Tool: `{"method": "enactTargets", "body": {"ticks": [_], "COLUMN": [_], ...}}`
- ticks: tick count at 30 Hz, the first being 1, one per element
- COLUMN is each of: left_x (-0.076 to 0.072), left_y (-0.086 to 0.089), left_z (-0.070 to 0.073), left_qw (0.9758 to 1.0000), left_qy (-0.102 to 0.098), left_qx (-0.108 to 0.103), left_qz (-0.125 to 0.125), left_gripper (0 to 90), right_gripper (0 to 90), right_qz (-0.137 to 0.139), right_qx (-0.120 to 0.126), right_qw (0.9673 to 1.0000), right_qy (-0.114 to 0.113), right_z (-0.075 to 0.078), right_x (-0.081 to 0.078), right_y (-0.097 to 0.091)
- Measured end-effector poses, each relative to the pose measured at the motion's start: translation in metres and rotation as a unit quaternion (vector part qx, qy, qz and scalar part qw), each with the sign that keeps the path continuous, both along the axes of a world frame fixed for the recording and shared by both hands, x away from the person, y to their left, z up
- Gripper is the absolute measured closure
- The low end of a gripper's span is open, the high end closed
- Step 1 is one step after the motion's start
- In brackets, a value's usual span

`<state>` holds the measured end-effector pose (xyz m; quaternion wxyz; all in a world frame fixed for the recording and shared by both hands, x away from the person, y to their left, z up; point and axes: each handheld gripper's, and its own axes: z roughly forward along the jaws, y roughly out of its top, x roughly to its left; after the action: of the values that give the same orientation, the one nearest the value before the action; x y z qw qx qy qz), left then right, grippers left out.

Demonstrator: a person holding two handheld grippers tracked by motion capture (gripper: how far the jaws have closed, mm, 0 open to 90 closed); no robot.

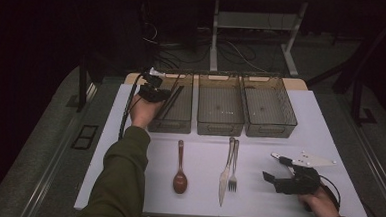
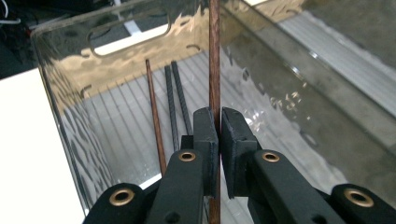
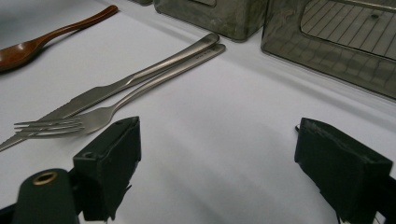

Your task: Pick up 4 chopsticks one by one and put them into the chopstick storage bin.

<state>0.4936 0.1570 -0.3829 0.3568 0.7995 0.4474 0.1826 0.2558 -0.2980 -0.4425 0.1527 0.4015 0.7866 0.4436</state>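
Pads of my left gripper [image 2: 218, 140] pinch a brown chopstick [image 2: 214, 60] between them, clamped partway along its length, so it runs on past the pads over the left bin [image 2: 70, 126]. I judge it light, stiff and smooth; the thin round stick may pivot or slip in the pads. Below lie its brown mate [image 2: 154, 116] and two black chopsticks [image 2: 176, 100] on the bin floor. My right gripper [image 3: 219, 168] rests with jaws wide apart, nothing between them, near the fork [image 3: 93, 119] and knife [image 3: 116, 86].
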Motion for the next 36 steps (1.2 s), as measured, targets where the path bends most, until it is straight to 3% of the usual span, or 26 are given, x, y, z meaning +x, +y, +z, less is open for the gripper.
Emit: {"method": "enactTargets", "body": {"ticks": [6, 15, 22, 26, 36], "left_x": [0.001, -0.004, -0.010, -0.018, -0.050], "left_y": [0.002, 0.001, 0.000, 0.000, -0.004], "left_z": [0.000, 0.008, 0.017, 0.022, 0.030], "left_qw": [0.9999, 0.9999, 0.9997, 0.9989, 0.9968], "left_qy": [0.003, -0.012, -0.001, -0.008, -0.031], "left_qx": [0.015, -0.006, -0.022, -0.045, -0.062], "left_qz": [0.007, -0.002, -0.011, -0.011, -0.041], "left_gripper": [71.9, 61.6, 51.3, 46.5, 42.0], "right_gripper": [14.2, 14.2, 14.2, 14.2, 14.2], "right_qz": [0.000, -0.001, -0.002, -0.002, 0.001], "right_qx": [0.000, 0.000, 0.001, 0.001, -0.004], "right_qw": [1.0000, 1.0000, 1.0000, 1.0000, 1.0000], "right_qy": [0.000, 0.001, 0.000, 0.000, -0.002], "right_z": [0.000, 0.000, 0.000, 0.000, 0.000], "right_x": [0.000, 0.000, 0.001, 0.001, 0.001], "right_y": [0.000, 0.000, 0.000, 0.000, -0.001]}}
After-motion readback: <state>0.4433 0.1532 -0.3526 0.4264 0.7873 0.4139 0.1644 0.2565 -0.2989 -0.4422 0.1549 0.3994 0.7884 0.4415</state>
